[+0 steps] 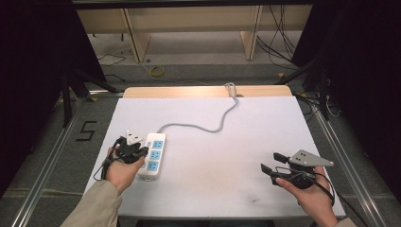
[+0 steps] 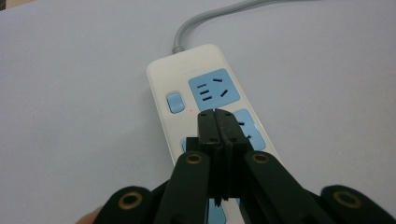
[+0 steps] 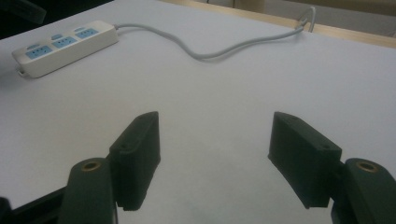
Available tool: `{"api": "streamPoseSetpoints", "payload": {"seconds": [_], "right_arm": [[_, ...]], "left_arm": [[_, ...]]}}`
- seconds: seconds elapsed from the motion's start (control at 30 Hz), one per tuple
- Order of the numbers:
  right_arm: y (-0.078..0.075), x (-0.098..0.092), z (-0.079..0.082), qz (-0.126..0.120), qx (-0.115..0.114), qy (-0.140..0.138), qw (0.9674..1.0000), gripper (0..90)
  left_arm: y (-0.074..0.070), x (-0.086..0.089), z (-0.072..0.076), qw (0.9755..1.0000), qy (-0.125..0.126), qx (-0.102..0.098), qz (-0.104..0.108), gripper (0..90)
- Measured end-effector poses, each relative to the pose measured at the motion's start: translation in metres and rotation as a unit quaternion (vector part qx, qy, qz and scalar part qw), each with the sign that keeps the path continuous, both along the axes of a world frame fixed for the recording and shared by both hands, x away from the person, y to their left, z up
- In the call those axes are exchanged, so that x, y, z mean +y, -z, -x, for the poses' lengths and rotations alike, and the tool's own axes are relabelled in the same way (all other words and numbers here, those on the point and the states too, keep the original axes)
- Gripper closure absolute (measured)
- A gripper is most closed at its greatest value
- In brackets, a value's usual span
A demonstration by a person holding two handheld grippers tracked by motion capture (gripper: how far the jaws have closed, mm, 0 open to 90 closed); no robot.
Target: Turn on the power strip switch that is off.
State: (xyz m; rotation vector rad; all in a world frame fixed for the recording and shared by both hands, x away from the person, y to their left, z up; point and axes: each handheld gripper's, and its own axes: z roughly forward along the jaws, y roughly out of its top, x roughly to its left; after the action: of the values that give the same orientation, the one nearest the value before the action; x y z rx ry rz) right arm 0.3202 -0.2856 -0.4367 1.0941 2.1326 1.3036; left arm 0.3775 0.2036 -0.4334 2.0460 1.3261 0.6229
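Black jaws of the left gripper were seen clenched together, empty, poised over the power strip at the surface's left side. The right gripper was held released, well apart. Pressing the strip's switch was judged the likely step, calling for a small forward descent.

Bare table lies between the tongs; power strip and cord obstruct the left.

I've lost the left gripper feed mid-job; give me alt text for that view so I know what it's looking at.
The left gripper, jaws closed together, is poised over the middle of a white power strip with blue sockets. A blue switch sits left of the far socket, and a grey cord runs from the strip's far end across the white table.
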Motion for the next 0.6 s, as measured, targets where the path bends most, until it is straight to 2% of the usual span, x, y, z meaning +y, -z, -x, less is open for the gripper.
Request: {"api": "streamPoseSetpoints", "payload": {"seconds": [0.6], "right_arm": [[0.0002, 0.0004, 0.0001, 0.0, 0.0, 0.0, 1.0, 34.0]], "left_arm": [[0.003, 0.0041, -0.0096, 0.9999, -0.009, 0.012, -0.006, 89.8]]}}
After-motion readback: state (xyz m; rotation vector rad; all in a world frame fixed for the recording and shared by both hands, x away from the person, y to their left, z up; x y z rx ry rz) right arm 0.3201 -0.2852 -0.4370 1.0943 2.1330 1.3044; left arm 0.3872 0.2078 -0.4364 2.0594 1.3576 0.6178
